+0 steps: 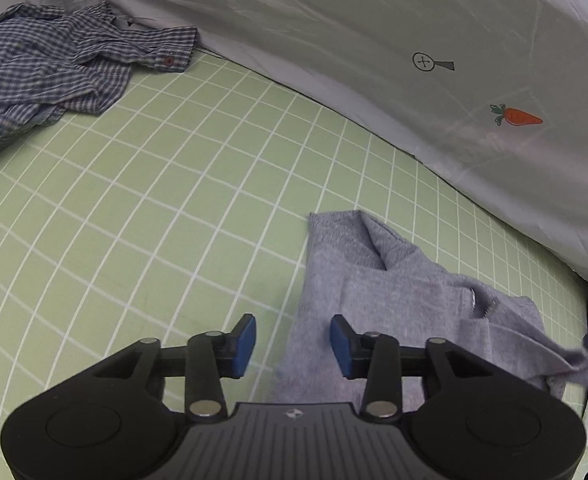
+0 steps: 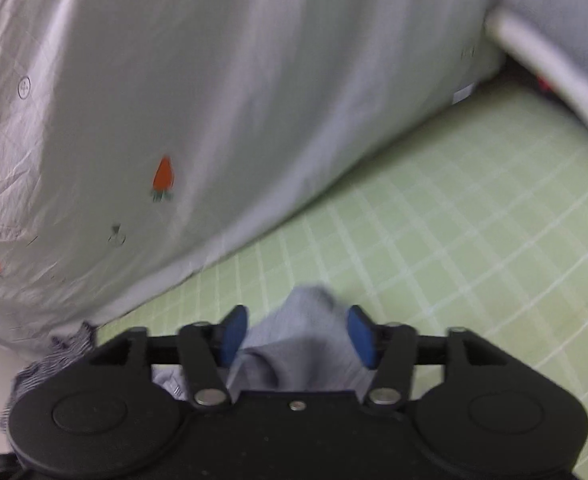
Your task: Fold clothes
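Bedroom: checked bedsheet (image 1: 174, 184), carrot-print duvet (image 1: 373, 60)

I see a pale green bed sheet (image 1: 174, 200) with a white grid stretching under both cameras. Along its far edge lies a grey quilt (image 1: 373, 40) printed with carrots (image 1: 517, 116) and small circled crosses. Lighting is soft and even.

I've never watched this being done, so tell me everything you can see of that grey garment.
The grey garment looks like soft sweatshirt knit with a metal zipper. It lies rumpled on the green grid sheet, one flap folded over. The left gripper hangs open over its near edge; a bunched fold sits between the right gripper fingers.
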